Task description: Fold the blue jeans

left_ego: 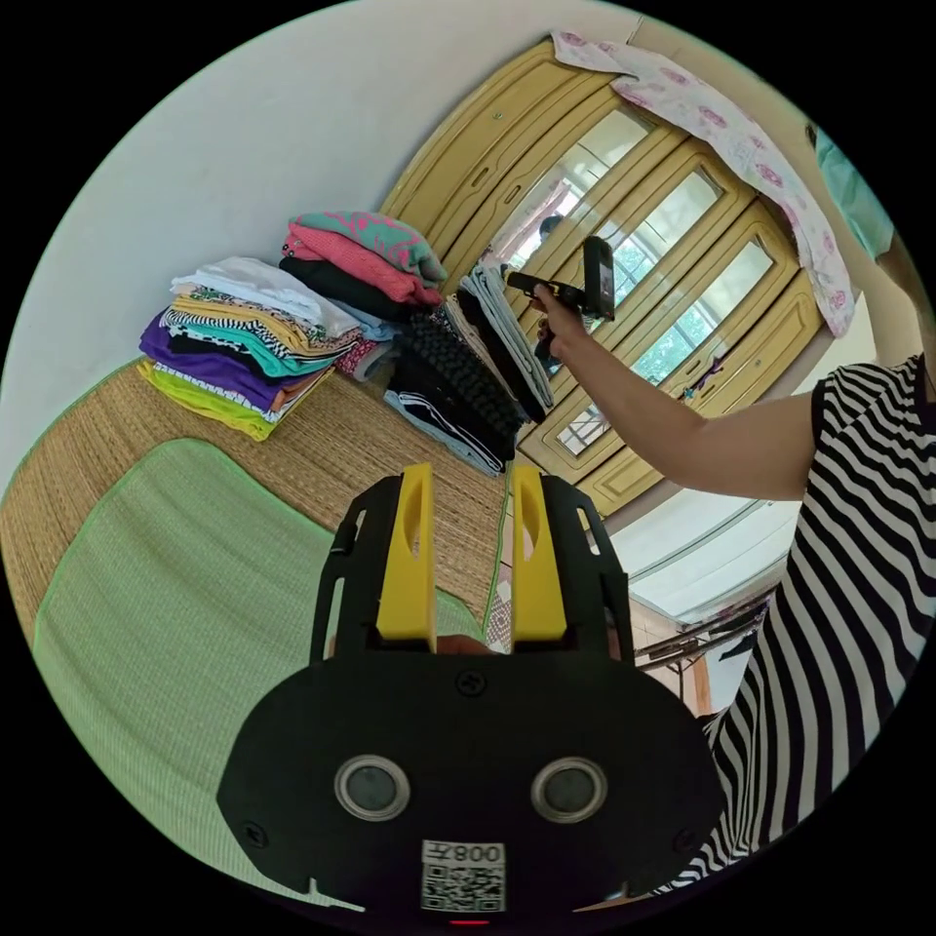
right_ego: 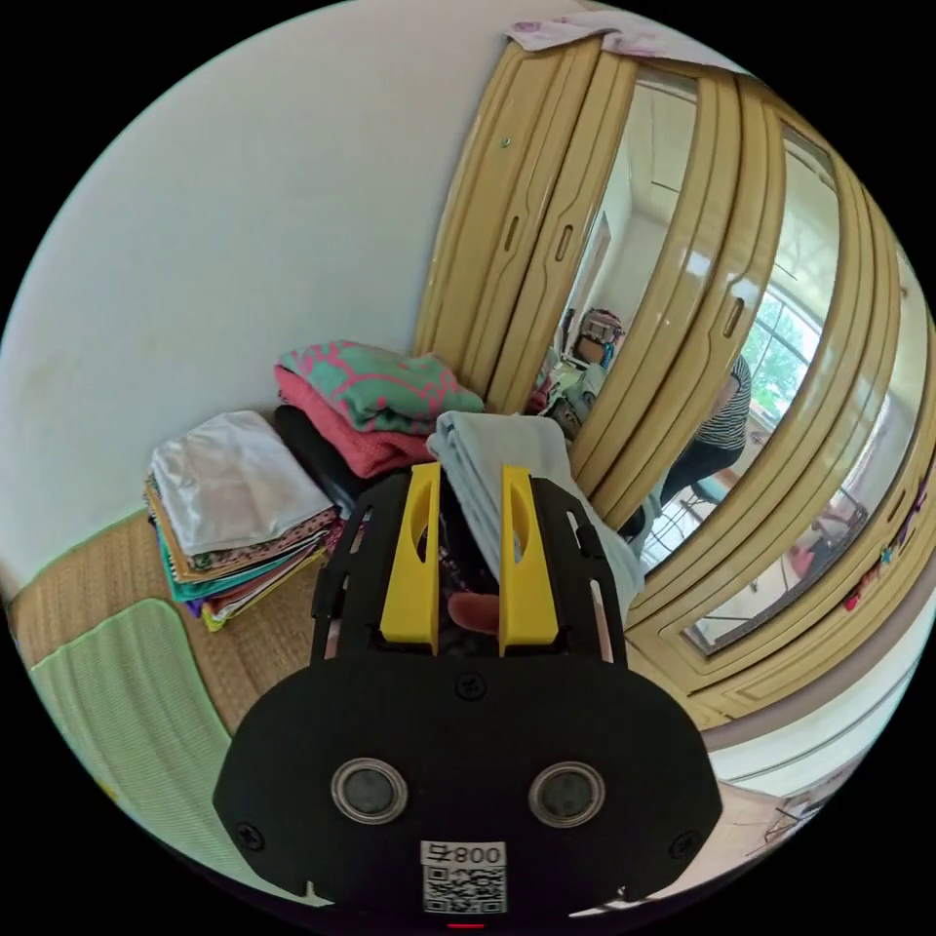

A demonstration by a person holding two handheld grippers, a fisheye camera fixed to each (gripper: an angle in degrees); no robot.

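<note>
in the left gripper view the left gripper (left_ego: 473, 487) hangs above a green mat (left_ego: 175, 604), its yellow jaws apart with nothing between them. in the right gripper view the right gripper (right_ego: 468, 487) has its jaws apart too, in front of a pale folded garment (right_ego: 507, 458) topping the stacks of folded clothes (right_ego: 244, 507) by the wardrobe (right_ego: 682, 341); i cannot tell which garment is the blue jeans. across the left gripper view a hand (left_ego: 558, 310) holds the right gripper over those stacks.

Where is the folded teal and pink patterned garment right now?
The teal and pink patterned garment tops the middle clothes stack against the white wall, beside the yellow wardrobe, above a pink folded cloth.
</note>
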